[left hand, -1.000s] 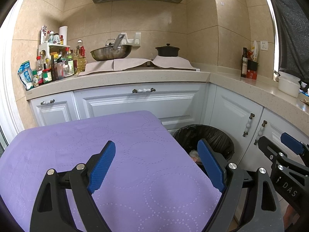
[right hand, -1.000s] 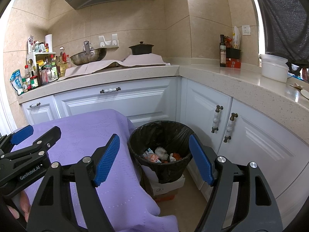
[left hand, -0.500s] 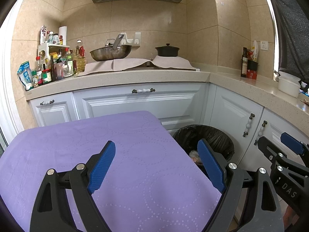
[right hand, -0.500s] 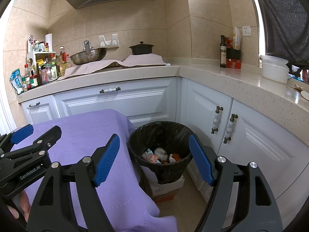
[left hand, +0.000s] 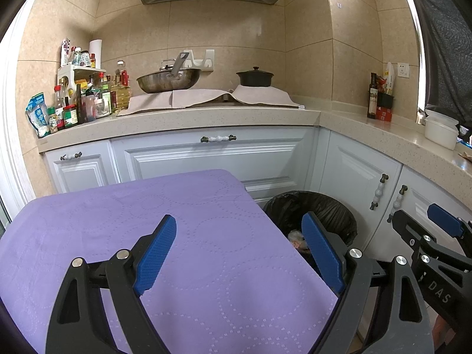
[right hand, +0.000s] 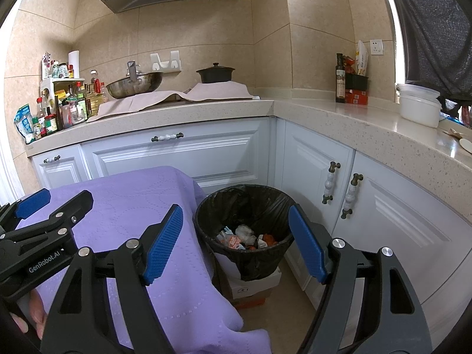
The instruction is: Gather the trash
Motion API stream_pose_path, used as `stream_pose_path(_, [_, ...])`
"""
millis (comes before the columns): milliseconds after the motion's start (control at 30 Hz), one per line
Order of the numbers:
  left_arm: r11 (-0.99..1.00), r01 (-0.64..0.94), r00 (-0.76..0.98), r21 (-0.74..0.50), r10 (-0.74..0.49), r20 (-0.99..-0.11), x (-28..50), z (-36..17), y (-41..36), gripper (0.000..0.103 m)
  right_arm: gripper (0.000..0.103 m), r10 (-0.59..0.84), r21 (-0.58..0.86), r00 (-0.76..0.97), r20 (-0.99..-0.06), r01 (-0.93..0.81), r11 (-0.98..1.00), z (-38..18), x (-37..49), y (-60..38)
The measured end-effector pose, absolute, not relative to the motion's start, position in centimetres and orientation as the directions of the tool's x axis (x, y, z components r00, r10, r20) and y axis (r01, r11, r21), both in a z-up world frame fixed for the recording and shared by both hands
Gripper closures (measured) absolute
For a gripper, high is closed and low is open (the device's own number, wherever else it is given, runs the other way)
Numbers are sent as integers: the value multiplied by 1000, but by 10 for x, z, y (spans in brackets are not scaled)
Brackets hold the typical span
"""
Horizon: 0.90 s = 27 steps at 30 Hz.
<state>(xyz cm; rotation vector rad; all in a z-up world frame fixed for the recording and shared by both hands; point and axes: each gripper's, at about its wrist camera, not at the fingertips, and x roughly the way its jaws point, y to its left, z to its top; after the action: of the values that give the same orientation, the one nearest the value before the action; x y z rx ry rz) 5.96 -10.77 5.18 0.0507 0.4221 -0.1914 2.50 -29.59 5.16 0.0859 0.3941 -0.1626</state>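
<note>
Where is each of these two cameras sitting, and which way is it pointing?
Left wrist view: rides the left tongs, open, facing over the purple cloth-covered table toward the white kitchen cabinets; the right tongs show at the right edge.
Right wrist view: rides the right tongs, open, facing the black-lined round trash bin holding wrappers; the left tongs show at left.
Both share table, bin, steel wok and black lidded pot.

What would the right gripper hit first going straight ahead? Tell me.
Probably the bin: it sits between the open right gripper fingers, with trash inside. Depth is unclear, so it might pass over the rim toward the cabinet.
</note>
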Motion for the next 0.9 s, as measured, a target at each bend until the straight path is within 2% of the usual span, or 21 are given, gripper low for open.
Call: stream_pose_path(900, [979, 202, 893, -1, -184, -411, 62, 55, -114, 19, 31, -140, 51, 910, -390, 174, 983, 51, 26, -296])
